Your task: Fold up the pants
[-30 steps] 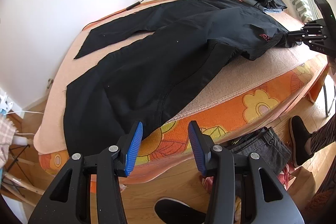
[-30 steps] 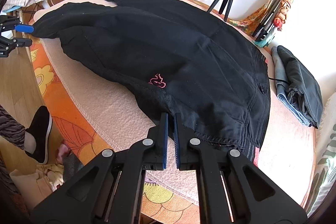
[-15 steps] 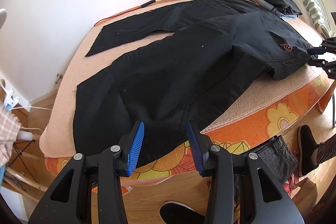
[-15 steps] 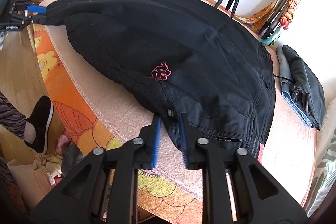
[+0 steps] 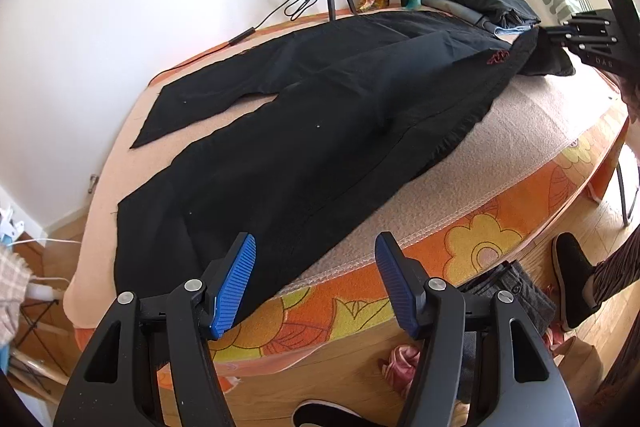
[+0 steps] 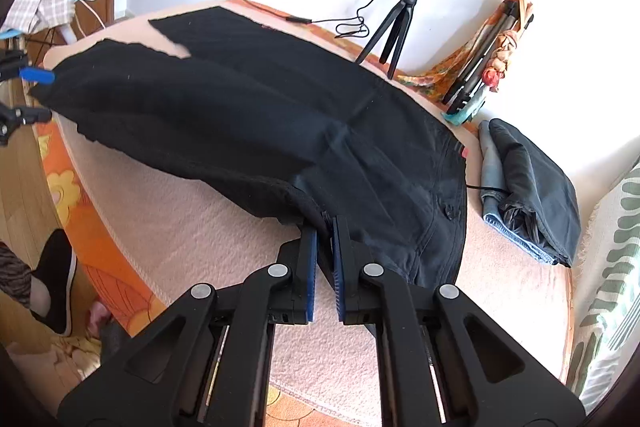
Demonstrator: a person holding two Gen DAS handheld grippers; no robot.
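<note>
On the fleecy bed [image 6: 208, 227], right claw [image 6: 324, 227] pinches smooth black pants [image 6: 248, 115]; left claw [image 5: 316, 259] gapes.

Black pants [image 5: 320, 131] lie spread lengthwise on the bed [image 5: 500, 131], atop a pale pink cover, with both legs extending toward the foot end and splitting into a V near the hems. The near leg's hem hangs slightly over the bed's edge; the far leg lies flat beside the wall. At the waist end, the near corner of the waistband, close to a small red embroidered logo [image 5: 497, 57], is lifted off the cover and folded partly over, fabric bunched there.
</note>
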